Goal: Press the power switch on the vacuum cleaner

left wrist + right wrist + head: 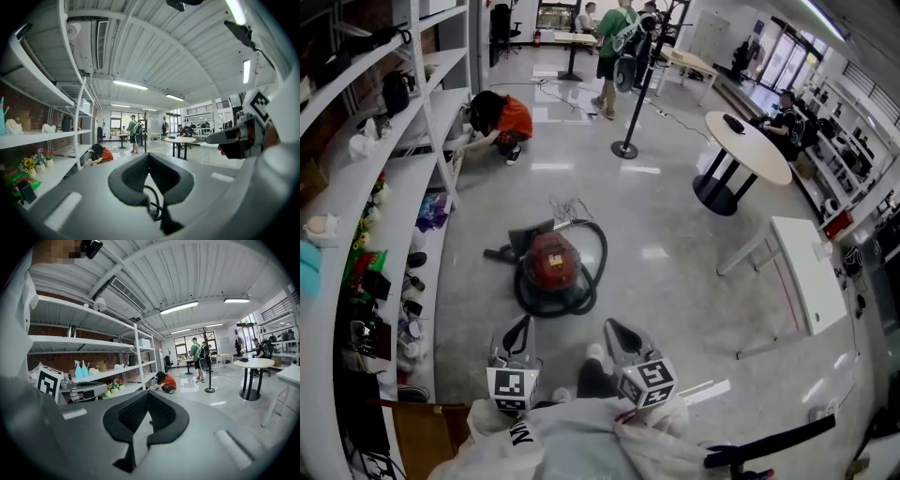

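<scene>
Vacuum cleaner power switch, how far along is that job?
Nothing looks done yet. The red canister vacuum cleaner sits on the grey floor, ringed by its black hose, ahead of both grippers. In hand: nothing. The left gripper and right gripper are shut, empty, not touching it. Left: reach it and press the switch.

You've got white shelving [345, 183] down the frame's left, a glossy grey floor [675, 220] across the centre, a round white table [761, 155] upper right, strip lights [178, 308] overhead.

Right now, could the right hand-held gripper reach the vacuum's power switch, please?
Probably not yet: the right hand-held gripper hangs short of the vacuum, though only bare floor lies between. A step forward should do.
</scene>
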Tool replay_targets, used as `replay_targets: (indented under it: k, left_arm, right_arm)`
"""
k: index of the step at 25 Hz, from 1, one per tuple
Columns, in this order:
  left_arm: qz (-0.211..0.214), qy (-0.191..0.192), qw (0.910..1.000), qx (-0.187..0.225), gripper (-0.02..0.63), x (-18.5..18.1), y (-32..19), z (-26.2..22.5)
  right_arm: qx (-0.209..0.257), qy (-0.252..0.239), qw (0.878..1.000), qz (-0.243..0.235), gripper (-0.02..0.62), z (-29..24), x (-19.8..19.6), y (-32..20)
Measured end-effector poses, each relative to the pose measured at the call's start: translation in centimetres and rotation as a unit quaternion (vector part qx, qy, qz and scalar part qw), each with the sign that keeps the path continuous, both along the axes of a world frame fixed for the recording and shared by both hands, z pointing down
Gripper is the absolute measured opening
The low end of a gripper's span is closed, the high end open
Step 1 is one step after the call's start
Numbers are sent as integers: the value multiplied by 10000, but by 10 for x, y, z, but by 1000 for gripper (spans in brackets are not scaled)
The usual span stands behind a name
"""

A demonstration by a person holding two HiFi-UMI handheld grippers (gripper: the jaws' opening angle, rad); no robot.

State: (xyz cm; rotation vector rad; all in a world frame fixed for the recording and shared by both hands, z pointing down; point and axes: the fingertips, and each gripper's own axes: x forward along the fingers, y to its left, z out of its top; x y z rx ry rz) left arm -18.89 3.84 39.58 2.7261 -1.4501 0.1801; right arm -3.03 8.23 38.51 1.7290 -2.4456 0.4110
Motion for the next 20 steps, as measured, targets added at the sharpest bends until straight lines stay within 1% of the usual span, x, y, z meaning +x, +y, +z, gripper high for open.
replay_targets:
  k: [4,10,20]
  left_arm:
    - [-103,-28,9999,5,0,-6,-6,4]
    - [-123,-89,9999,56,0,-2,-14,3]
    - [-212,-218,9995,-128,0,10,-41,15]
  right_arm:
    - [34,-2,10000,-25,0,-2,-1,-5]
    - [19,-109,9999,20,0,4,5,-18]
    - [-113,-223,9997,-35,0,16,18,-49]
